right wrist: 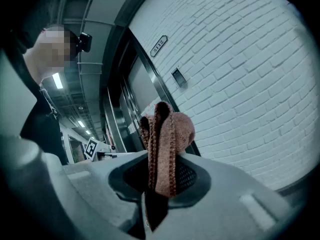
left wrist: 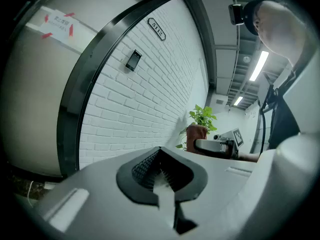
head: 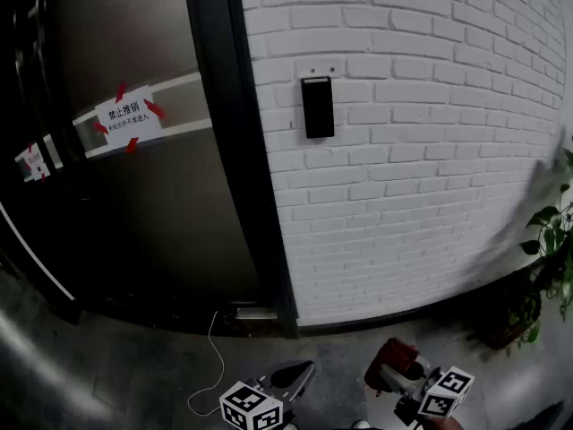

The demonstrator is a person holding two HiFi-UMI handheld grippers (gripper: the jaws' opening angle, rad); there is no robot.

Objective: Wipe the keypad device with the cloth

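The black keypad device (head: 318, 107) hangs on the white brick wall (head: 430, 150), right of a dark door frame; it shows small and far off as keypad (left wrist: 133, 60) and keypad (right wrist: 178, 77) in the two gripper views. My right gripper (right wrist: 161, 176) is shut on a folded reddish-brown cloth (right wrist: 165, 144), held low near the floor as the right gripper (head: 394, 379) with the cloth (head: 391, 363) in the head view. The left gripper (head: 291, 379) stays low and to its left; in its own view the left gripper (left wrist: 161, 176) is shut with nothing between its jaws.
A dark glass door (head: 134, 168) with a taped white notice (head: 130, 115) stands left of the frame. A potted plant (head: 546, 240) is at the right by the wall. A thin white cable (head: 210, 365) lies on the grey floor.
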